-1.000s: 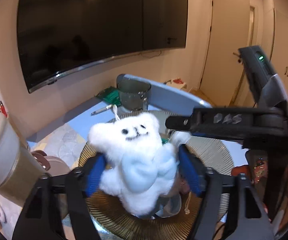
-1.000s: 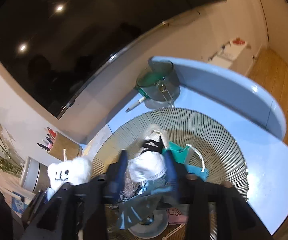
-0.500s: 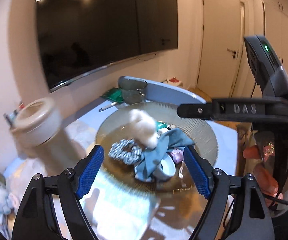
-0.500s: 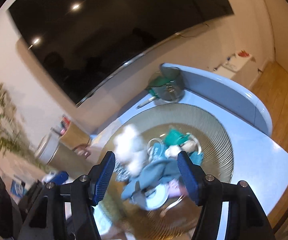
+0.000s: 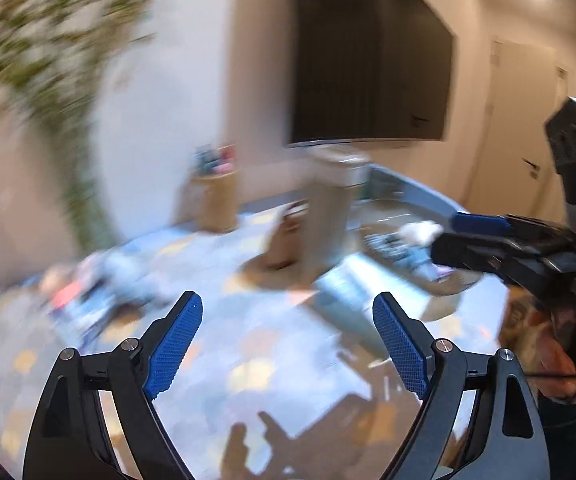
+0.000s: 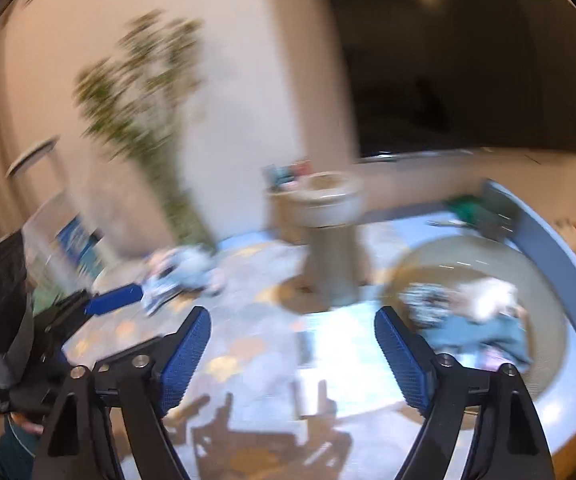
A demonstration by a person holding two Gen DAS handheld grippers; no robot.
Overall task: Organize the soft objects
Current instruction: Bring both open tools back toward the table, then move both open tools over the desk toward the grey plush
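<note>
Although both views are smeared by motion, the left gripper (image 5: 288,344) and right gripper (image 6: 292,354) each show fingers spread wide with nothing between them, their jaws having just been opening. Soft objects (image 6: 475,316) lie heaped in the round ribbed tray (image 6: 547,280) at the surface's (image 6: 248,344) right edge. Another pile (image 6: 180,272), apparently plush, sits toward the far left edge.

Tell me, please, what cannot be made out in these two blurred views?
- Left wrist view: the pile at left is a smear from motion blur; its items cannot be told apart.
- Right wrist view: the items in the bowl blur together.
- Both views: what the cup by the wall holds is too blurred.
</note>
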